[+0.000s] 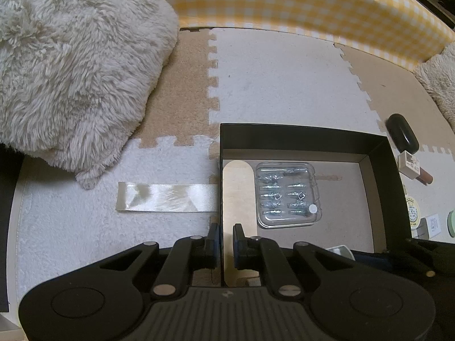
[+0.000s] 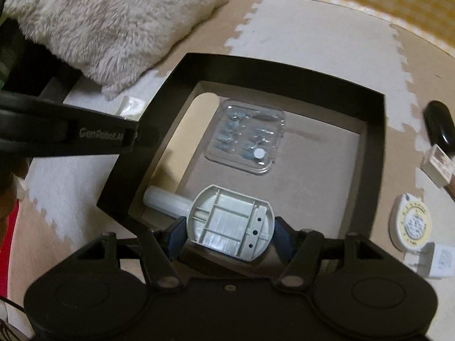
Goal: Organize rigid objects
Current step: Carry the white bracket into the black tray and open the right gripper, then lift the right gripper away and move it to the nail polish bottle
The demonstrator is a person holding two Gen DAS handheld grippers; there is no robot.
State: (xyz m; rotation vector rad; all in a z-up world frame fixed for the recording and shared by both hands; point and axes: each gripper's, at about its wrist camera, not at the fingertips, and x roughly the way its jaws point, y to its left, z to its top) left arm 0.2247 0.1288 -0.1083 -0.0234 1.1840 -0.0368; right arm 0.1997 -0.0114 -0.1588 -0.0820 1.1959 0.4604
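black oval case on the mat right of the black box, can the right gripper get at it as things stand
Probably not yet. The right gripper is shut on a grey ribbed plastic piece over the black box, so its jaws are full. The black oval case lies uncovered on the mat.

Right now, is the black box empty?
No, the black box already holds a clear plastic case lying flat on its floor.

The pillow [image 1: 76, 65] looks soft and furry. The floor mats [image 1: 284, 85] look fuzzy and a bit rough. The ribbon [image 1: 167, 197] is shiny and smooth. The black box [image 1: 301, 137] looks like matt card. The little case [image 1: 287, 194] is clear, glossy plastic. The grey piece [image 2: 230, 224] looks like dull plastic.
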